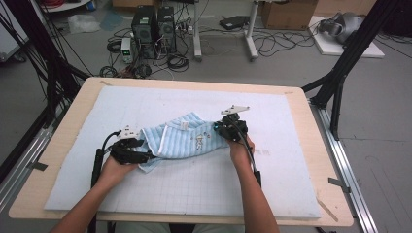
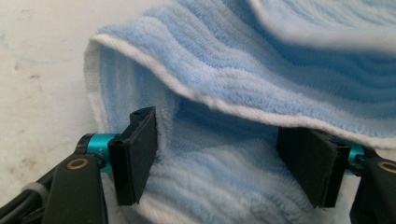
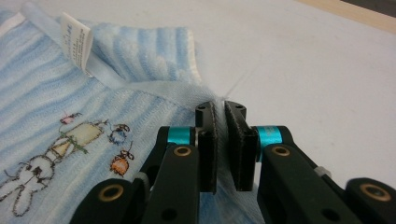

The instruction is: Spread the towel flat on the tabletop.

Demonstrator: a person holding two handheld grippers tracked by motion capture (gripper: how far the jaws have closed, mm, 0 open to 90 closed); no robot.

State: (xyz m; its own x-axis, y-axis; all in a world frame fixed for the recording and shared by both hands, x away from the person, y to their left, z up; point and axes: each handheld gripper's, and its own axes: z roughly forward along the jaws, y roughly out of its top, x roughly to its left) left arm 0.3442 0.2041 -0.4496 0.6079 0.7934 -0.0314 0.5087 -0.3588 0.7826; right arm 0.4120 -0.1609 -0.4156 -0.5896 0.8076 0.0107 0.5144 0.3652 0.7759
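Towel (image 1: 182,141), blue-striped and rumpled, lies near the middle of the pale mat (image 1: 145,189) that covers the wooden surface (image 1: 73,104). It is my landmark for everything else. My right gripper (image 1: 232,127) sits at the towel's right end, and in the right gripper view (image 3: 220,140) its jaws are pinched nearly together on a thin fold of the cloth, close to where the hem bunches up. On the cloth beside that grip are a small stitched picture of a rabbit (image 3: 28,179) and a white label (image 3: 74,42) standing up from the hem.

My left gripper (image 1: 130,150) is at the towel's left end. In the left gripper view (image 2: 224,158) its jaws stand well apart, with towel lying between the pads; one pad seems to brush the cloth, but nothing is squeezed. A folded edge with a white border hangs over the gap just above the pads and hides what lies behind it.

Bare mat surrounds the towel on every side. Beyond the far edge of the surface from the towel, on the floor, stand two dark computer towers (image 1: 154,24) amid loose cables, with a cardboard box (image 1: 289,13) further to the right. Black frame posts (image 1: 340,73) rise off to the towel's right and left, clear of both hands.
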